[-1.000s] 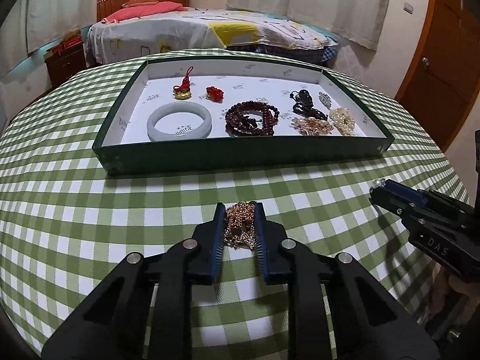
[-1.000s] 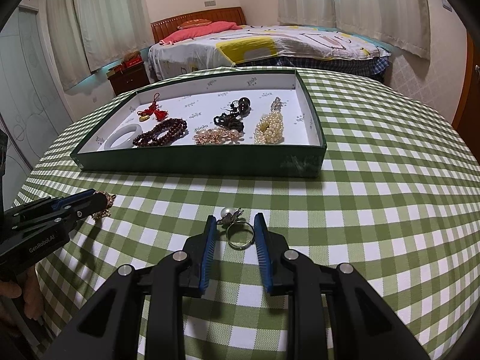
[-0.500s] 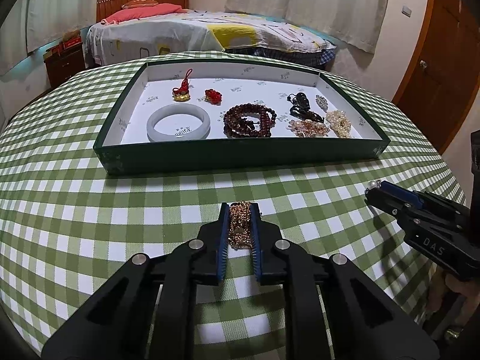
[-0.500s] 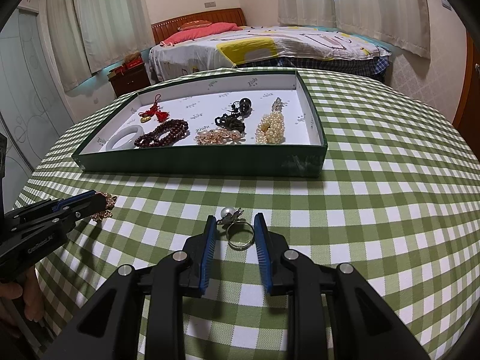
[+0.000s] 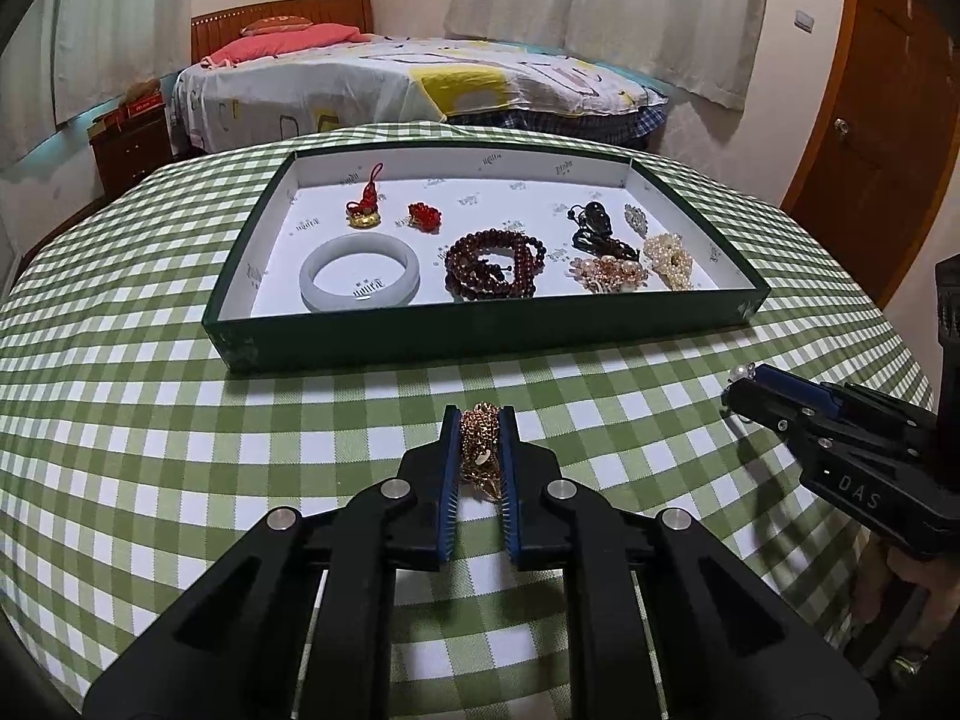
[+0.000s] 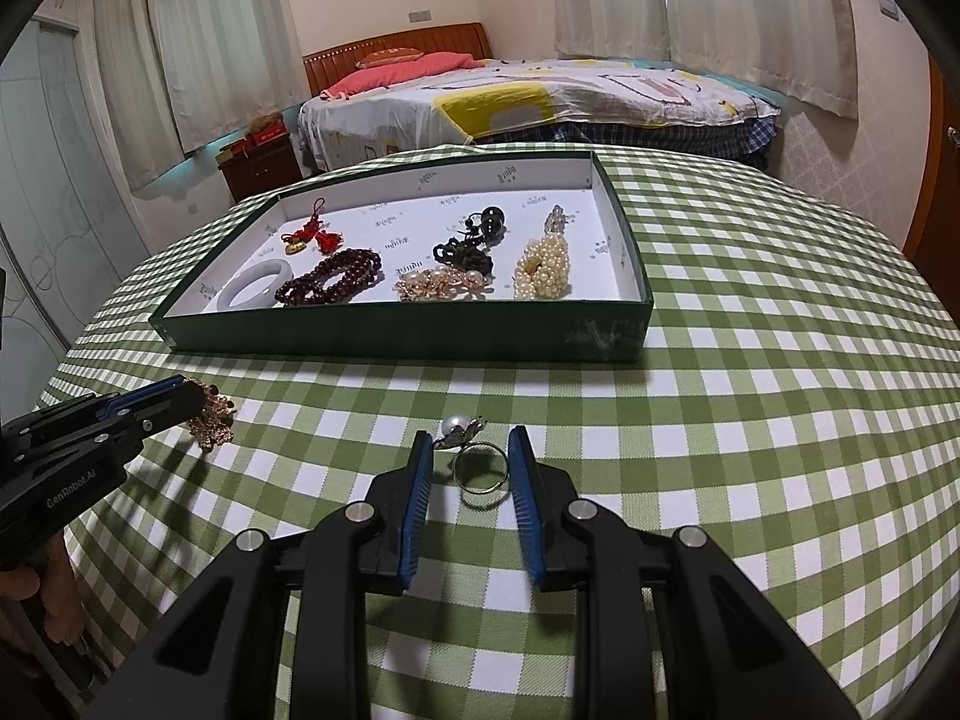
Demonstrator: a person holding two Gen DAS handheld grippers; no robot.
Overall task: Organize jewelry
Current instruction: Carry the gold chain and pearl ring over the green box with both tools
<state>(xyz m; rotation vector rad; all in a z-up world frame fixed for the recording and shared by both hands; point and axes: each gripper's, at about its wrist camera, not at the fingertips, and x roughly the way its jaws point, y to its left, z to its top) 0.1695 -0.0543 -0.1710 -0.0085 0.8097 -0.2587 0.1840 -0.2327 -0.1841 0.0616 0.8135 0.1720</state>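
Observation:
My left gripper [image 5: 480, 414] is shut on a gold chain bundle [image 5: 480, 438], pinched between its blue pads just over the green checked tablecloth; from the right wrist view the chain [image 6: 213, 417] sticks out of the left gripper [image 6: 192, 396]. My right gripper [image 6: 471, 438] is shut on a gold ring [image 6: 480, 468] with a pearl on top, its shadow falling on the cloth beneath. At the right of the left wrist view, the pearl [image 5: 746, 369] shows at the right gripper's [image 5: 735, 387] tip. A green tray [image 5: 480, 330] lies beyond both.
The tray [image 6: 408, 342] holds a white bangle [image 5: 360, 270], dark red beads [image 5: 495, 264], pearl clusters [image 5: 669, 258], black pieces and red charms. The round table's edge curves close on both sides. A bed [image 5: 420, 84] and a wooden door [image 5: 870, 150] stand behind.
The left gripper's jaws have closed in on the gold chain and now pinch it. The right gripper and its ring have not moved.

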